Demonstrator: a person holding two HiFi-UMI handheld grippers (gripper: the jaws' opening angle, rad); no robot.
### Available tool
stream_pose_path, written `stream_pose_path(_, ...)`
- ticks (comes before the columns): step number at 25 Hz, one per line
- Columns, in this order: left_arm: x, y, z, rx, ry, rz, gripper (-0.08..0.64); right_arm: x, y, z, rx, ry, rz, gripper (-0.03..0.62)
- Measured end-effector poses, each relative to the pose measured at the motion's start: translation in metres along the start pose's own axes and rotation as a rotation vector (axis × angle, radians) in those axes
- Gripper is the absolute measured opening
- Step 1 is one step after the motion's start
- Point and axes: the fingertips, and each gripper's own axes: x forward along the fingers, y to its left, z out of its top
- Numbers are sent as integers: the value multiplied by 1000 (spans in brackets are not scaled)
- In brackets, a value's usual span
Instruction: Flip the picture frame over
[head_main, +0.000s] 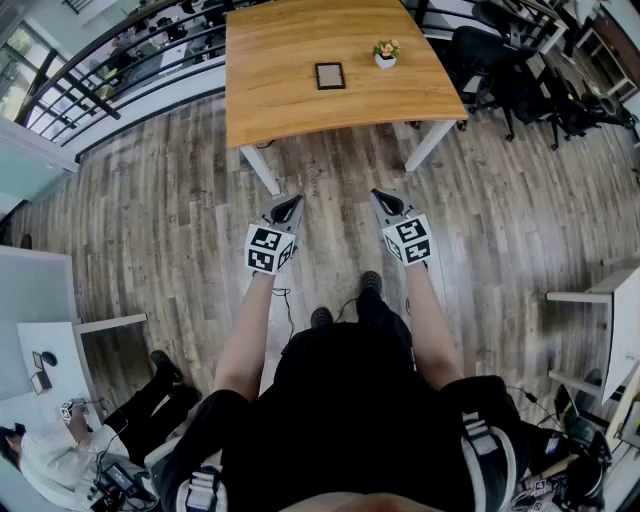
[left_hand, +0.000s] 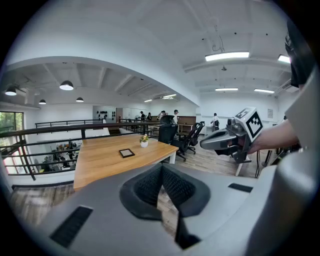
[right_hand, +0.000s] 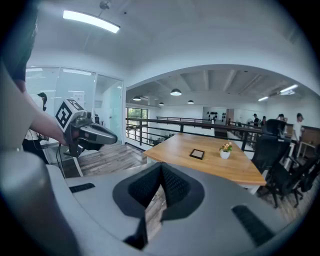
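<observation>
Dark-rimmed, small and rectangular, the picture frame (head_main: 330, 76) lies flat on the light wooden tabletop (head_main: 270, 100), well ahead of both sets of fingers. A small white pot of flowers (head_main: 386, 55) stands near it. Short of the tabletop, the left gripper (head_main: 289, 205) and the right gripper (head_main: 381, 198) hang over the wood-plank floor (head_main: 150, 220), fingers pressed together on nothing.

Open-plan office: swivel chairs (head_main: 510, 75), wooden table (head_main: 280, 100), mezzanine railing (head_main: 90, 75).
</observation>
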Motion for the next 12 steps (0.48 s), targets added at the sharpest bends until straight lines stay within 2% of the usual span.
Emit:
stream_pose_path(8, -34, -7, -8, -1, -35, -27, 20, -19, 36, -5, 12, 1, -24, 8)
stream_pose_path(12, -39, -13, -9, -2, -41, -40, 20, -27, 37, -7, 45, -10, -55, 8)
